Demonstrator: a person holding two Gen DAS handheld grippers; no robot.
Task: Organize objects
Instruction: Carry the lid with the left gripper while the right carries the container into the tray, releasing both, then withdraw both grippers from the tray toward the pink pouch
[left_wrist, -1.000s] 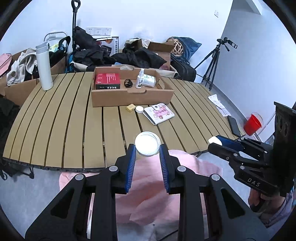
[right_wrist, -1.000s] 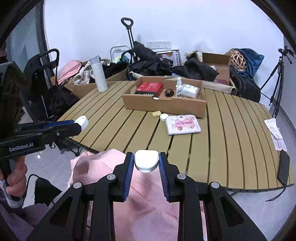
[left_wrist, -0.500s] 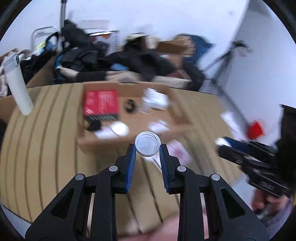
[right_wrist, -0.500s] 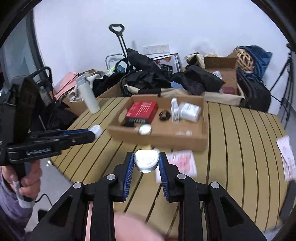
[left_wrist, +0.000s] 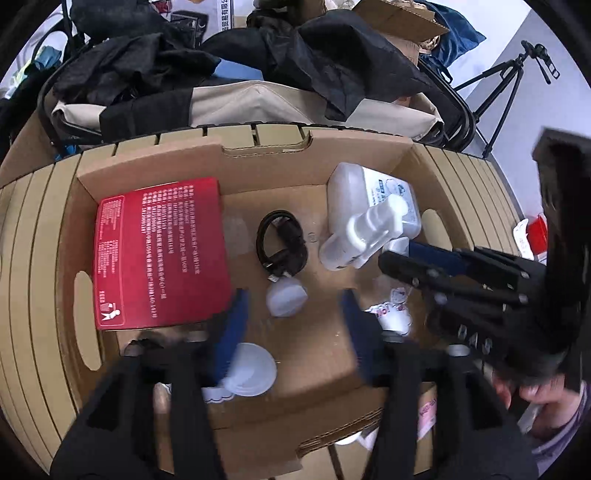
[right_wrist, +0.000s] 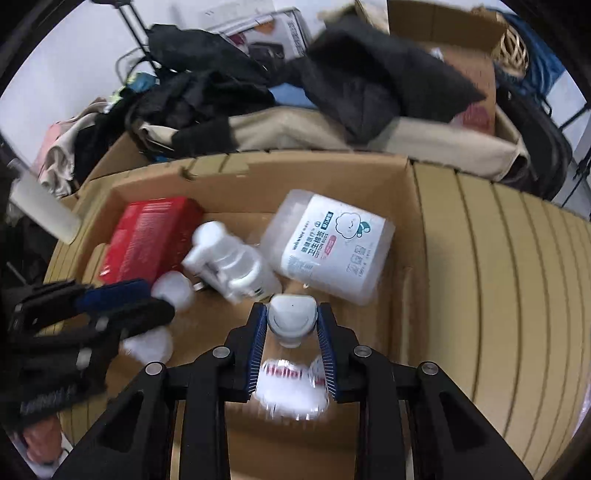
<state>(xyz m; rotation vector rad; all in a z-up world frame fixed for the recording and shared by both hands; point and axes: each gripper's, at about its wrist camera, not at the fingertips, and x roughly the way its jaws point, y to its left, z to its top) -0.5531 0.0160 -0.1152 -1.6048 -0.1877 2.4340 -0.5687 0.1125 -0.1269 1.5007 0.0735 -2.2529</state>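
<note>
I look down into the open cardboard box (left_wrist: 155, 162) from both wrist views. My left gripper (left_wrist: 293, 325) hangs over the box floor and its jaws are opening. A small white round jar (left_wrist: 286, 297) sits loose between the fingers, and neither pad touches it. My right gripper (right_wrist: 291, 321) is shut on a small white cap-shaped case (right_wrist: 291, 314) above the box floor, near a white spray bottle (right_wrist: 229, 266). In the left wrist view the right gripper (left_wrist: 400, 251) reaches in from the right. The left gripper (right_wrist: 147, 304) enters the right wrist view from the left.
In the box lie a red box (left_wrist: 162, 254), a coiled black cable (left_wrist: 282, 243), a cotton buds pack (right_wrist: 332, 243), a white lid (left_wrist: 251, 373) and a printed sticker sheet (right_wrist: 291, 384). The slatted table (right_wrist: 498, 277) extends right. Dark clothes and bags (left_wrist: 295, 48) are piled behind.
Both grippers have swept from the table's near edge to over the box and tilted down into it. The left jaws have spread and let the jar go; the right still holds its case.
</note>
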